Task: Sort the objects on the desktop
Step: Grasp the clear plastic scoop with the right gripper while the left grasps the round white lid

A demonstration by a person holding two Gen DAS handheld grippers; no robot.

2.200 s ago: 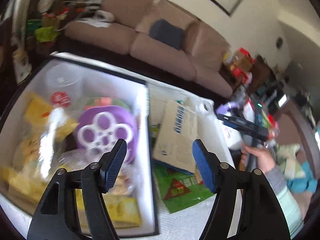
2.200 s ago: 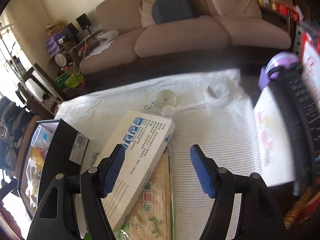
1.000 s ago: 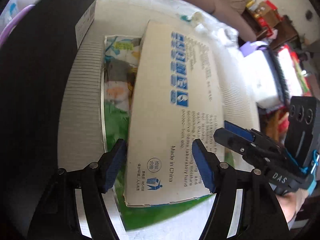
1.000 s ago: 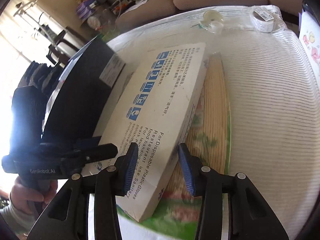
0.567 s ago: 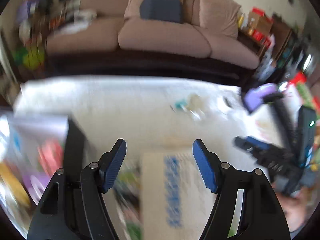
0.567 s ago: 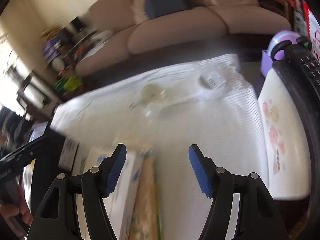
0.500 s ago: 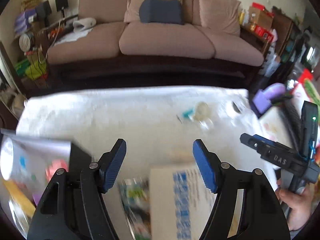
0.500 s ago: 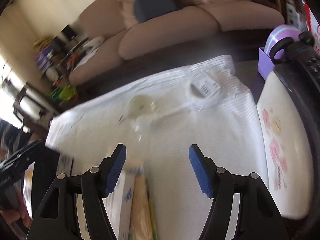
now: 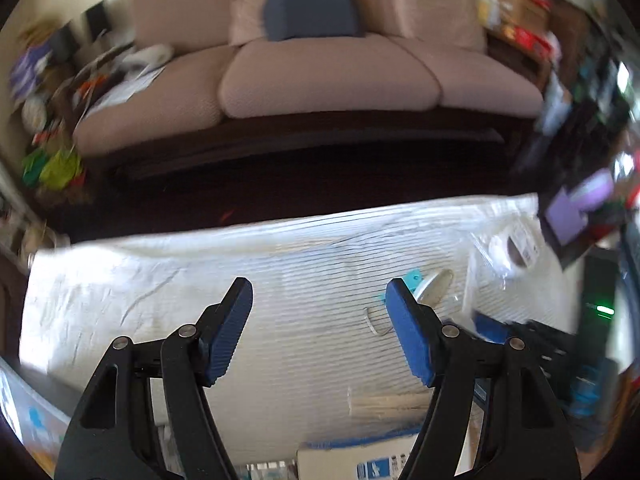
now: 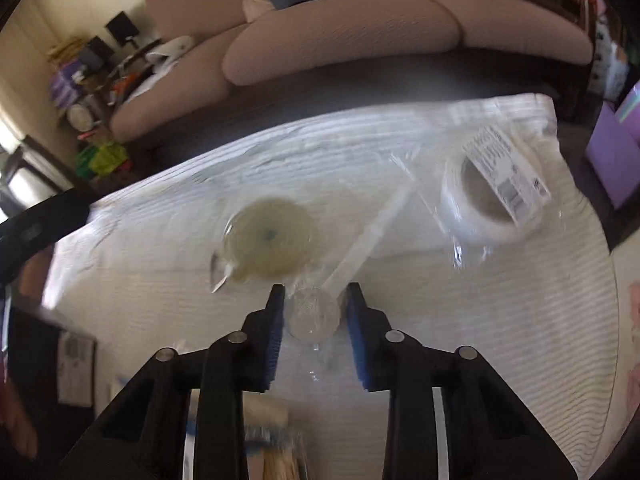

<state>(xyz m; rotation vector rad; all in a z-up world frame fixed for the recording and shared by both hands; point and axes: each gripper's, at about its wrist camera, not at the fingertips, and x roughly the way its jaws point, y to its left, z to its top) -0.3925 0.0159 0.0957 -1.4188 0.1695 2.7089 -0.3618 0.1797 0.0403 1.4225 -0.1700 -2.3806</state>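
In the right wrist view my right gripper points down at the white striped cloth. Its jaws are closing, with a small clear round piece in a plastic bag between them and a thin gap at each pad. A white stick runs up from that piece. Just beyond lie a pale yellowish disc and a bagged white tape roll. My left gripper hangs open over bare cloth, holding nothing. The right gripper shows blurred at its right.
A white box with blue print and a bamboo mat lie at the near edge. A black box stands at the left, a purple holder at the right. A beige sofa stands behind the table.
Both grippers left the white box and moved toward the far part of the cloth. The right gripper opened wide, then narrowed around the small clear round piece. The left stays open.
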